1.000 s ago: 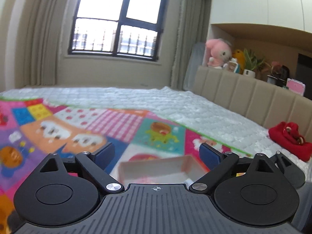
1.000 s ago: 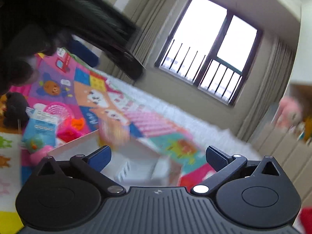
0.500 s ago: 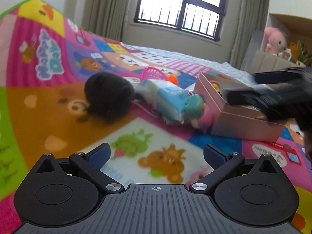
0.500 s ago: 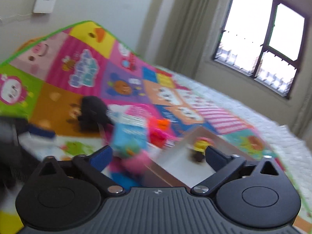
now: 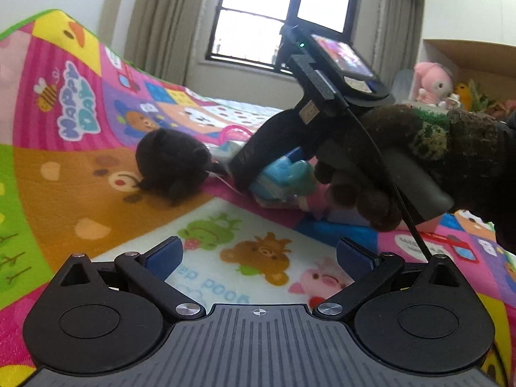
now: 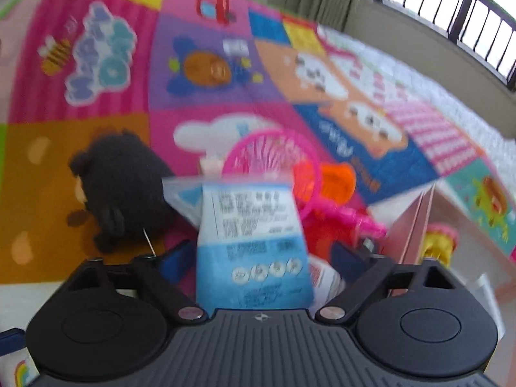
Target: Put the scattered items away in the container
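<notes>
Left gripper (image 5: pixel 259 254): blue pads spread wide, nothing between them, low over the cartoon-print play mat (image 5: pixel 106 200). Bear and pig patches lie directly under the gap.

Right gripper (image 6: pixel 258 254): jaws closing, with a blue-and-white packet (image 6: pixel 254 235) standing between the fingers. The frame is blurred, and I cannot tell whether the pads press on the packet yet. In the left wrist view this gripper is tipped down onto the packet (image 5: pixel 280 177), carried by a gloved hand (image 5: pixel 403 161).

Just left of the packet: black plush toy (image 6: pixel 124 190) on the orange patch of the mat, also seen in the left wrist view (image 5: pixel 172 164). It looks close to the packet, contact not resolved.

Behind the packet: pink hoop-shaped net toy (image 6: pixel 274 158) with an orange plastic piece (image 6: pixel 338 177) beside it, both on the mat.

To the right: pink container (image 6: pixel 409 229), near wall visible, a yellow toy (image 6: pixel 438 242) inside it. Packet and plush are outside it.

Farther back: white quilted bed cover (image 6: pixel 435 80), curtains (image 5: pixel 154 29), barred window (image 5: pixel 283 16). A pink plush (image 5: pixel 432 80) sits on a shelf far right.
</notes>
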`<state>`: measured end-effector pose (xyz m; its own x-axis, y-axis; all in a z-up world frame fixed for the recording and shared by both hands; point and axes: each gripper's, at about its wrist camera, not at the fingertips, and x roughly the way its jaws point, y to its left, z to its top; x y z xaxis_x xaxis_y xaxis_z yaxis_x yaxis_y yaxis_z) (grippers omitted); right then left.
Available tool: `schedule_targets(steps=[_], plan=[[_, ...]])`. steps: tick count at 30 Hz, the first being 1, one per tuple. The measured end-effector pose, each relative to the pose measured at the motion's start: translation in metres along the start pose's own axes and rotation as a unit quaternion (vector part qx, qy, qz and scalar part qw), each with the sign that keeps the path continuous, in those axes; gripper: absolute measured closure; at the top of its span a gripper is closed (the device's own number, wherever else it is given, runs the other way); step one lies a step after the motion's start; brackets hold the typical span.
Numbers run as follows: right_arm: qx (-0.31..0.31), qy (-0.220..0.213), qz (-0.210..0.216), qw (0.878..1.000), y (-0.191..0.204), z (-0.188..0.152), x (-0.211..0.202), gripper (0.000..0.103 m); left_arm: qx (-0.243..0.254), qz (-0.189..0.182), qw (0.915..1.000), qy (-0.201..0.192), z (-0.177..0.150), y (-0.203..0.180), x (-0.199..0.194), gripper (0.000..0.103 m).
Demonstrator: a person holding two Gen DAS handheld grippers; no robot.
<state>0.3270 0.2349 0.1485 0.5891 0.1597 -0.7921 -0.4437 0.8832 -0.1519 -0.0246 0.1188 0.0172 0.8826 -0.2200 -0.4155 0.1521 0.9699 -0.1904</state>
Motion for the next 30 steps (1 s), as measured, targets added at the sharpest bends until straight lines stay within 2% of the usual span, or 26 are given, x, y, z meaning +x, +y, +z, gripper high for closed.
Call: schedule_targets(steps=[1,3,6,9,12,15,19,21,26,30], plan=[[0.002,0.01,0.008,1.0,0.002,-0.004,-0.001,0.05,0.003,-0.008,1.0,0.005,-0.001,0.0,-0.002,0.0],[-0.002,0.01,0.022,1.0,0.008,-0.017,-0.016,0.051,0.012,-0.016,0.9998,0.007,-0.004,-0.004,-0.009,0.0],[-0.011,0.017,0.066,0.998,0.016,-0.047,-0.05,0.052,0.033,-0.036,0.9987,0.015,-0.01,-0.012,-0.019,0.0],[-0.017,0.009,0.083,0.996,0.017,-0.082,-0.089,0.052,0.045,-0.063,0.9965,0.031,-0.017,-0.022,-0.024,0.0],[0.01,0.002,0.092,0.996,0.0,-0.115,-0.12,0.052,0.053,-0.08,0.9944,0.045,-0.022,-0.034,-0.026,0.0],[0.018,-0.025,0.066,0.997,-0.018,-0.148,-0.146,0.051,0.063,-0.082,0.9933,0.052,-0.024,-0.046,-0.025,0.0],[0.019,-0.066,-0.011,0.998,-0.036,-0.181,-0.169,0.034,0.078,-0.081,0.9918,0.062,-0.024,-0.063,-0.023,0.0],[0.047,-0.082,-0.025,0.995,-0.052,-0.192,-0.18,0.033,0.085,-0.08,0.9909,0.066,-0.025,-0.072,-0.022,0.0],[0.153,-0.126,-0.043,0.979,-0.096,-0.226,-0.207,0.026,0.107,-0.082,0.9879,0.075,-0.027,-0.094,-0.025,0.0],[0.202,-0.148,-0.063,0.966,-0.115,-0.258,-0.221,0.025,0.126,-0.091,0.9844,0.082,-0.027,-0.114,-0.024,0.0]])
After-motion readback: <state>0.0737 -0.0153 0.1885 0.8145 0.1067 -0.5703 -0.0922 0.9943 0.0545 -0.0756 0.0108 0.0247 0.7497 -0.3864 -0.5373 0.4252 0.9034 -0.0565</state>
